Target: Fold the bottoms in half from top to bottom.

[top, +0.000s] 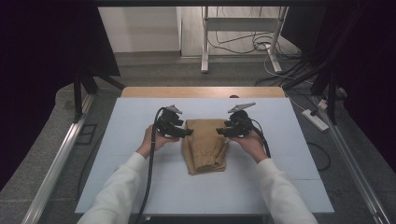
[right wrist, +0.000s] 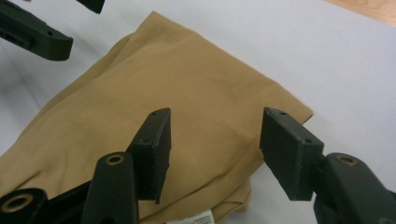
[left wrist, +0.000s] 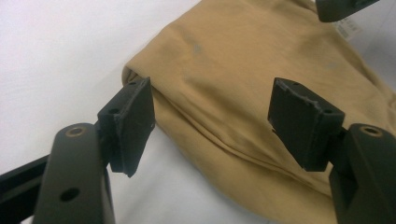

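My left hand-held gripper (top: 187,132) stands with jaws apart at the left edge of the folded tan garment (top: 205,144), pinching nothing. My right hand-held gripper (top: 220,131), jaws likewise apart, sits at the garment's right edge. The garment lies flat mid-bench (top: 140,186) between them.

In my left tongs' view the folded tan cloth (left wrist: 243,84) runs off the top, right and bottom edges, and my right tongs (left wrist: 343,7) show only as a dark tip cut by the top edge. In my right tongs' view the cloth's near end leaves the frame at the left and bottom, and its small white label (right wrist: 194,218) is clipped, the print too small to read.
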{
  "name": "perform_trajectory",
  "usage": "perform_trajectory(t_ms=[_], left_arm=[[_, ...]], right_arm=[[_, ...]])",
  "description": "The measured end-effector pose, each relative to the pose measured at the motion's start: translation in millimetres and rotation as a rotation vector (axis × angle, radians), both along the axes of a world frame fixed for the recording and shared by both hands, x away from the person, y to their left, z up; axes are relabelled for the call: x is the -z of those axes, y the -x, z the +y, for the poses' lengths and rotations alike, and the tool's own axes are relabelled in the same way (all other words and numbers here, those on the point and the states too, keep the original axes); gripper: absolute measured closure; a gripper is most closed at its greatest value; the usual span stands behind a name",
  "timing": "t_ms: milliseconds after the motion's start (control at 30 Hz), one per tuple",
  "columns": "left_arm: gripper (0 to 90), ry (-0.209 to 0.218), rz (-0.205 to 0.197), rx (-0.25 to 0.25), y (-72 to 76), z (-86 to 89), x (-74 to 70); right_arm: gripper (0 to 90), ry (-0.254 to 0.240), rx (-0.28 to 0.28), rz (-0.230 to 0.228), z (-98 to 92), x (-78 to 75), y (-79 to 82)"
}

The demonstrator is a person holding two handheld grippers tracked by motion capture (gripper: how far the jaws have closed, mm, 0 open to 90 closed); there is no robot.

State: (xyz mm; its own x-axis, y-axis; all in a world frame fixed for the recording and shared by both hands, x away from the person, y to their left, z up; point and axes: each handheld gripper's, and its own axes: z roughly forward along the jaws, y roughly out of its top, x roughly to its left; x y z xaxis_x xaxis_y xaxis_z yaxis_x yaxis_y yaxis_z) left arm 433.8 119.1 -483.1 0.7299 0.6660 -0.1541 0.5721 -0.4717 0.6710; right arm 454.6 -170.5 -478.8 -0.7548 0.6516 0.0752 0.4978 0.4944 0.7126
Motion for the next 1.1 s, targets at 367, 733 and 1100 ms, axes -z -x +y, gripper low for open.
perform_trajectory(t_ms=[367,733,1100], left_arm=[[31.1,0.012,-0.009,0.009,18.1,5.2,-0.5],[31.0,0.012,-0.008,0.016,47.4,14.2,8.4],[31.4,0.019,0.004,-0.001,79.4,28.8,20.4]], right_arm=[[43.3,-0.007,-0.043,0.005,-6.0,-1.7,16.9],[42.8,-0.019,-0.050,0.014,-19.8,3.4,38.6],[42.3,0.006,-0.071,0.011,-33.1,7.8,65.9]])
